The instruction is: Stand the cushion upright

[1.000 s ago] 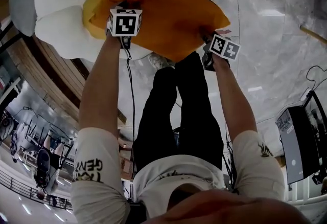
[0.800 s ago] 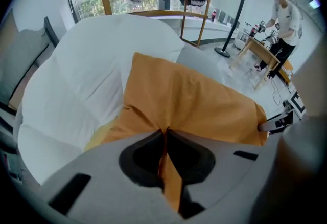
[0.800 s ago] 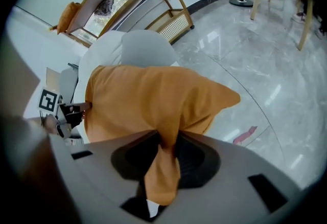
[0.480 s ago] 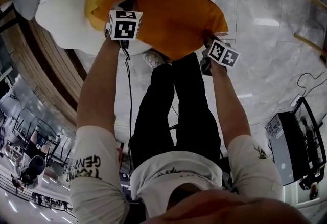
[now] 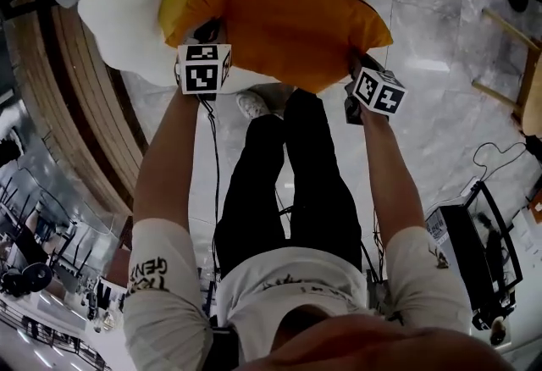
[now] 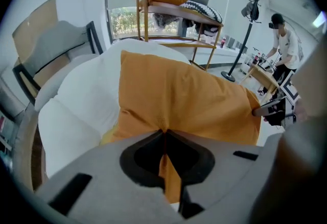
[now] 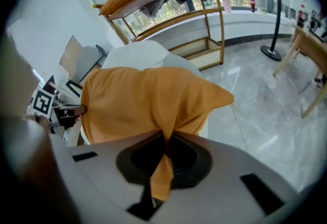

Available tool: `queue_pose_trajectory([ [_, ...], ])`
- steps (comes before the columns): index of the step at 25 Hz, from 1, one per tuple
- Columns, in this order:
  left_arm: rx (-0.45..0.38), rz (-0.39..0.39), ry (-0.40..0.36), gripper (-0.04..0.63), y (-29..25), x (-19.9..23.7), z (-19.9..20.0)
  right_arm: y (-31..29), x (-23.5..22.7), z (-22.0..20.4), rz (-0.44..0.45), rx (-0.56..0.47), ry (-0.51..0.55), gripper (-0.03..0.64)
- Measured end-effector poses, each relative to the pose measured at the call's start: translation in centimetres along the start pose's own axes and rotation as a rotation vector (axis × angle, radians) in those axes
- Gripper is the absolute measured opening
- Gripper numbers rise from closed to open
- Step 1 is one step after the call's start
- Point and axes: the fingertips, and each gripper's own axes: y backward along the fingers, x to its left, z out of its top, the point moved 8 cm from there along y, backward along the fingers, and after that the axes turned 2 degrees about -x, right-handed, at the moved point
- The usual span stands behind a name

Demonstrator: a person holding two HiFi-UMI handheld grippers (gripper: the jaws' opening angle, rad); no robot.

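An orange cushion (image 5: 279, 13) hangs lifted over the white seat (image 5: 127, 22) of an armchair, held by its two near corners. My left gripper (image 5: 207, 35) is shut on the cushion's left corner; orange cloth (image 6: 171, 177) is pinched between its jaws in the left gripper view. My right gripper (image 5: 356, 73) is shut on the right corner, with a fold of cloth (image 7: 162, 174) caught between its jaws. The cushion (image 6: 184, 100) spreads wide and tilted in front of the left gripper (image 6: 164, 133). From the right gripper (image 7: 166, 141) the cushion (image 7: 148, 100) shows with its far corner pointing right.
The armchair has a grey back (image 6: 56, 46) and a dark frame. A wooden rack (image 7: 168, 13) with cushions stands behind. A coat stand (image 6: 245, 28) and a person (image 6: 283, 49) at a table are at the right. Marble floor (image 5: 440, 64) lies to the right, with a black box (image 5: 470, 259) and cables.
Both grippers have risen with the cushion's corners in them. The cushion has come up off the white seat and now tilts steeper.
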Motion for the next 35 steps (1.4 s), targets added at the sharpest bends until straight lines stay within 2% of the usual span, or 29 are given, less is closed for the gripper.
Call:
queue_pose_trajectory([
  [8, -0.104, 0.083, 0.181, 0.031, 3.8, 4.3, -0.9, -1.4, 6.1, 9.5, 0.058, -0.039, 0.264, 0.035],
  [13, -0.163, 0.167, 0.243, 0.031, 5.9, 7.0, -1.7, -2.6, 10.6, 13.6, 0.103, -0.045, 0.425, 0.035],
  [20, -0.185, 0.231, 0.374, 0.031, 6.5, 10.4, -3.3, -5.9, 16.6, 18.6, 0.162, -0.070, 0.594, 0.035],
  [23, -0.166, 0.232, 0.377, 0.031, 6.6, 11.9, -3.7, -7.3, 18.8, 20.1, 0.178, -0.073, 0.639, 0.035],
  [28, -0.119, 0.248, 0.326, 0.031, 5.9, 14.0, -3.4, -9.2, 21.0, 21.8, 0.197, -0.068, 0.749, 0.036],
  [32, -0.142, 0.304, 0.363, 0.032, 4.9, 16.1, -2.6, -11.0, 22.5, 23.4, 0.192, -0.098, 0.806, 0.037],
  [35, -0.160, 0.336, 0.330, 0.032, 4.0, 16.9, -2.5, -12.1, 23.2, 24.1, 0.175, -0.125, 0.811, 0.037],
])
